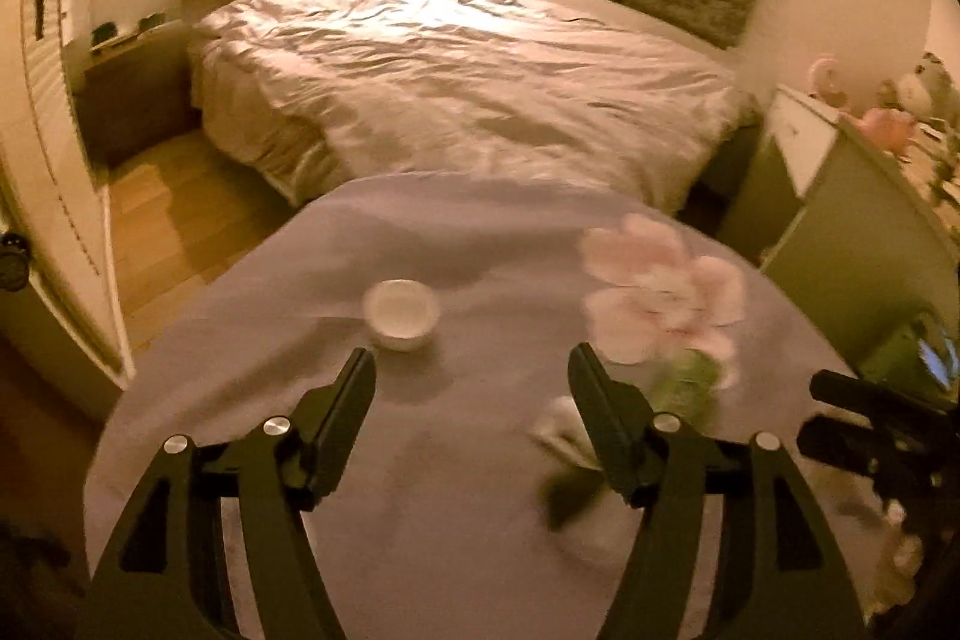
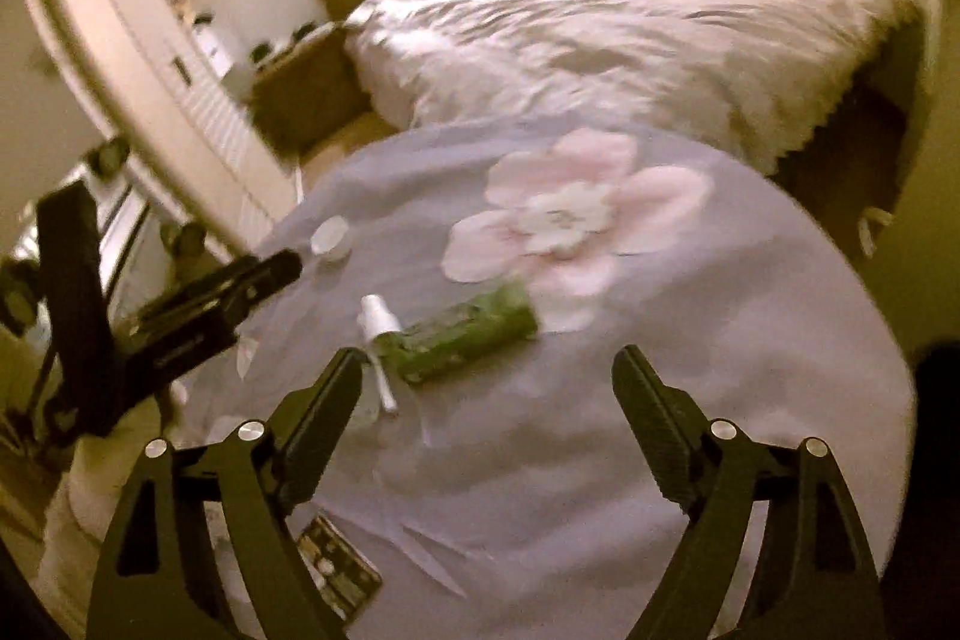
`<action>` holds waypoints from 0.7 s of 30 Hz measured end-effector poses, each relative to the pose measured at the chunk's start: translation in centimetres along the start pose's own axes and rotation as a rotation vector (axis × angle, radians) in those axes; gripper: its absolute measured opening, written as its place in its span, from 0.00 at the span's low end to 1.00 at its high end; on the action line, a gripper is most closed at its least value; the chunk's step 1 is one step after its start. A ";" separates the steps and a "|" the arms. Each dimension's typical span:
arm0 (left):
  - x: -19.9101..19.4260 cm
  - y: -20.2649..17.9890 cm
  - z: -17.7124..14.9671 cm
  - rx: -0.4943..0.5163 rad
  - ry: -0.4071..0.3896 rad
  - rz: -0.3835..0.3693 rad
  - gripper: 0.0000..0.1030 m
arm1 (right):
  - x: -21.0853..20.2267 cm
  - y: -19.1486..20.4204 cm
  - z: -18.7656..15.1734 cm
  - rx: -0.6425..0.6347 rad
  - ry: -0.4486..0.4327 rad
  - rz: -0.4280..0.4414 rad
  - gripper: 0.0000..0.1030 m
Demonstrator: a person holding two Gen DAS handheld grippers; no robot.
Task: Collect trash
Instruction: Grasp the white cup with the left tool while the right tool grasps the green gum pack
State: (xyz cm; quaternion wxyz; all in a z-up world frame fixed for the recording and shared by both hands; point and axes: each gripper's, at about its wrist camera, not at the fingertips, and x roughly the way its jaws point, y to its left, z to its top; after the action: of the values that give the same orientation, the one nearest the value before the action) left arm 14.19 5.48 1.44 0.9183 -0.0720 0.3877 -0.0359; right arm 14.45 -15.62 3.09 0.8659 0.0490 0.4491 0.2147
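A round table with a lilac cloth (image 1: 456,436) (image 2: 690,400) holds the trash. A green spray bottle (image 2: 462,337) with a white nozzle lies on its side just ahead of my right gripper (image 2: 487,370), which is open and empty above the cloth. The bottle shows blurred in the left wrist view (image 1: 684,382), by the right finger. A small white cup (image 1: 401,313) (image 2: 331,237) stands ahead of my left gripper (image 1: 471,367), which is open and empty. A dark flat packet (image 2: 339,562) lies at the table's near edge. White scraps (image 1: 561,433) lie near the bottle.
A pink and white flower mat (image 1: 660,292) (image 2: 570,214) lies on the cloth. A bed with a white duvet (image 1: 456,82) stands beyond the table. A green cabinet (image 1: 852,244) is to the right, wood floor (image 1: 168,226) and a door to the left.
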 end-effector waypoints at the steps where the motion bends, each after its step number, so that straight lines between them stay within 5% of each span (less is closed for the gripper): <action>1: 0.5 0.4 0.2 0.001 0.007 0.007 0.64 | 0.7 0.1 0.0 -0.002 0.016 0.001 0.82; 7: 2.7 2.4 0.4 0.006 0.040 0.027 0.64 | 5.1 0.8 0.4 0.064 0.119 0.034 0.81; 12: 4.1 2.8 0.6 0.016 0.063 0.037 0.62 | 7.1 1.0 1.5 0.103 0.132 0.009 0.60; 21: 5.9 3.2 1.3 0.017 0.089 0.058 0.35 | 8.9 1.5 3.3 0.067 0.126 -0.055 0.38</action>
State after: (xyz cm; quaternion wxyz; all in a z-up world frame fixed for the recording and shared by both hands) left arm 19.22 8.03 -2.32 0.9013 -0.0514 0.4298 -0.0158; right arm 21.15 -10.22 -1.29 0.8393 0.0518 0.5109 0.1786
